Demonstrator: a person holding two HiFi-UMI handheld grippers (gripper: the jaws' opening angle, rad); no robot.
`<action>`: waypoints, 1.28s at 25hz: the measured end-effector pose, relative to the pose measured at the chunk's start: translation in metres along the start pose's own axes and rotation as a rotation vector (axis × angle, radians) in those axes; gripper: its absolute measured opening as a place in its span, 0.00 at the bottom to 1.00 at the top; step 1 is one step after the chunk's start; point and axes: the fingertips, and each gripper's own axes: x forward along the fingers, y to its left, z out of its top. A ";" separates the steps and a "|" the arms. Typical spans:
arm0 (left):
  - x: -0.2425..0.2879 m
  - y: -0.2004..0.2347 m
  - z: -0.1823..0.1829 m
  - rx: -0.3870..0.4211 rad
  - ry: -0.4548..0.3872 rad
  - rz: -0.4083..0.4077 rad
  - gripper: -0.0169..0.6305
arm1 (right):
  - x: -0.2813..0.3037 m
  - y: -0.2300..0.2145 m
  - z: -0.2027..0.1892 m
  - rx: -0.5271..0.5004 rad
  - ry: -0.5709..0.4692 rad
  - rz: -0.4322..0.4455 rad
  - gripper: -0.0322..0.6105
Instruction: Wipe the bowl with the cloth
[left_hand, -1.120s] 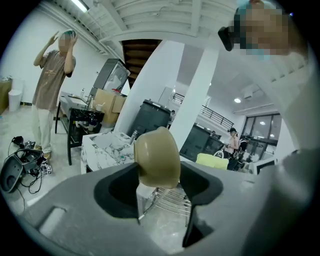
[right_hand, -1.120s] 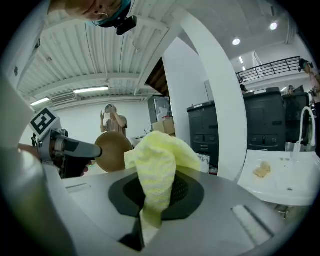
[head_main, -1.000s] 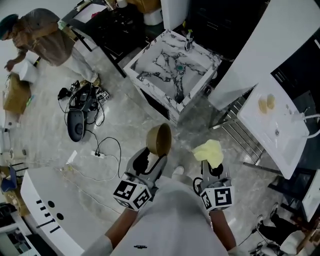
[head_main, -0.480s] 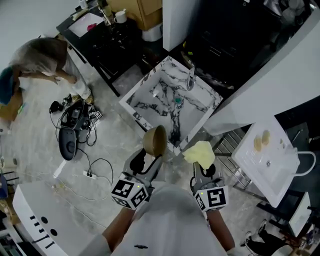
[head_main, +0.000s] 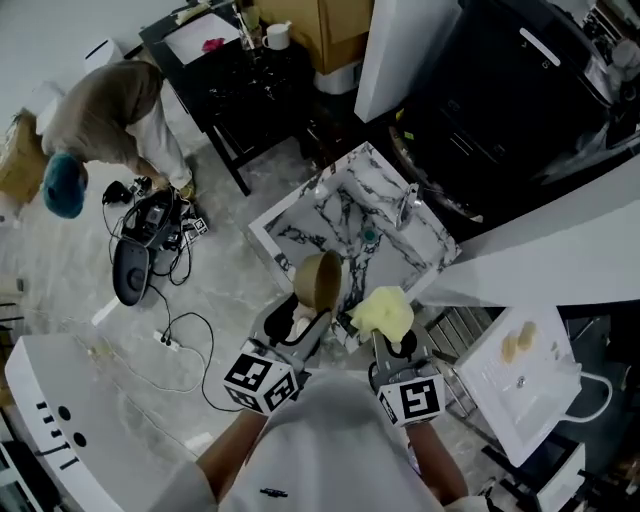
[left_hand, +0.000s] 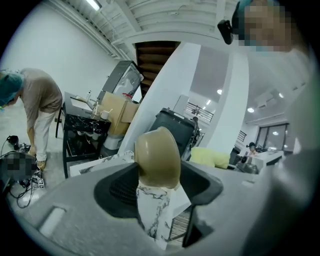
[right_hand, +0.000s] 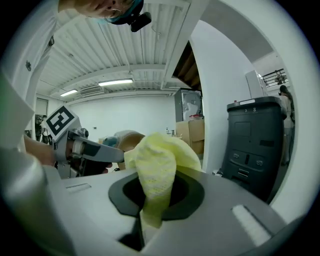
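A tan bowl (head_main: 318, 281) is held on edge above the floor, with my left gripper (head_main: 308, 318) shut on its rim. In the left gripper view the bowl (left_hand: 157, 157) stands upright between the jaws, its rounded outside facing the camera. A yellow cloth (head_main: 381, 312) is bunched in my right gripper (head_main: 392, 340), which is shut on it. The cloth (right_hand: 159, 172) fills the middle of the right gripper view, and the bowl (right_hand: 129, 141) shows just behind it to the left. Bowl and cloth are close together, a narrow gap between them in the head view.
A marble-patterned sink basin (head_main: 352, 222) stands just beyond the grippers. A white counter (head_main: 70, 410) curves at the lower left, and a white tray (head_main: 516, 385) sits at the lower right. A person (head_main: 105, 115) bends over cables (head_main: 150, 225) on the floor at the left.
The view has shifted, so the sink now lies closer to the grippers. Bowl and cloth have drawn nearer each other. The person at the left has moved and bent further over.
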 end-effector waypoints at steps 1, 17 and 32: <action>0.005 0.001 0.000 -0.006 -0.001 0.008 0.43 | 0.006 -0.004 0.000 -0.003 0.002 0.014 0.10; 0.017 -0.006 -0.008 0.105 0.137 -0.158 0.43 | 0.068 0.030 -0.015 -0.393 0.174 0.334 0.09; 0.014 0.011 -0.033 0.204 0.306 -0.256 0.43 | 0.083 0.066 -0.022 -0.674 0.208 0.503 0.09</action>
